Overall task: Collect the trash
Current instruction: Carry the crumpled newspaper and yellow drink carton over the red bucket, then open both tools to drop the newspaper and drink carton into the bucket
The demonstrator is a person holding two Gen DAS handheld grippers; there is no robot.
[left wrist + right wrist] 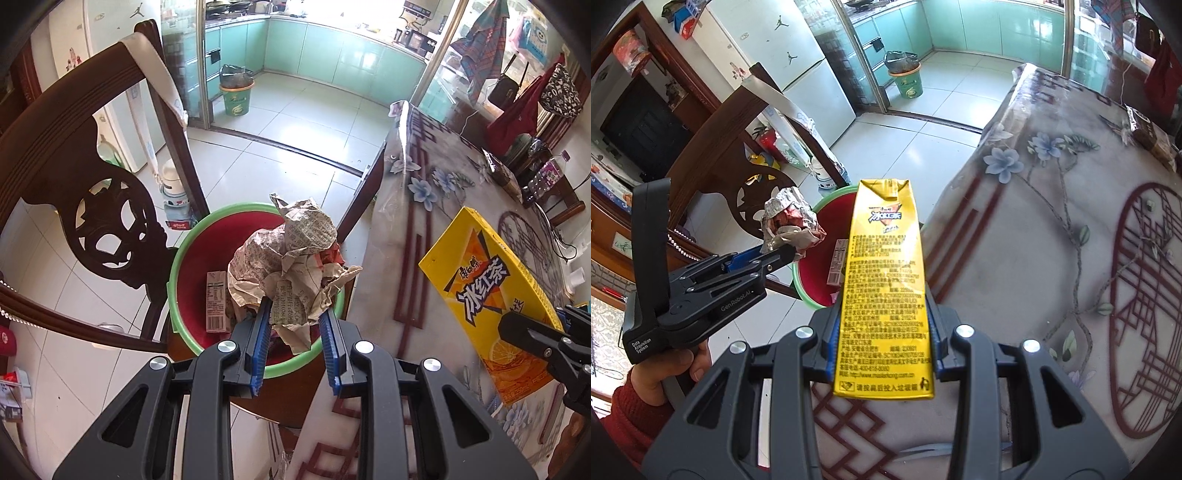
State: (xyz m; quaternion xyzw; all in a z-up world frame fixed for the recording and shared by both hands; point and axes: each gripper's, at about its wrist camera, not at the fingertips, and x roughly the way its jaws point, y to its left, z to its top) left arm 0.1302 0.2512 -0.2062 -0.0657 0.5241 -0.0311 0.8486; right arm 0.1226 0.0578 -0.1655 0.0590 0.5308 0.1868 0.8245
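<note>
My left gripper (295,310) is shut on a crumpled newspaper ball (291,258), which hangs over a bin with a green rim (177,273) and a red inside. A small drink carton (216,302) lies inside that bin. My right gripper (884,314) is shut on a yellow iced-tea carton (886,280), held upright above the table's edge, to the right of the bin (834,195). In the right wrist view the left gripper (786,253) and its paper ball (790,221) are at the left. The left wrist view shows the yellow carton (491,280) and the right gripper (546,325) at the right.
A table with a floral cloth (1052,221) fills the right side, with a dark packet (1148,136) at its far edge. A carved wooden chair (103,229) stands to the left of the bin. Another bin (236,96) stands at the kitchen door. A hand (661,373) holds the left gripper.
</note>
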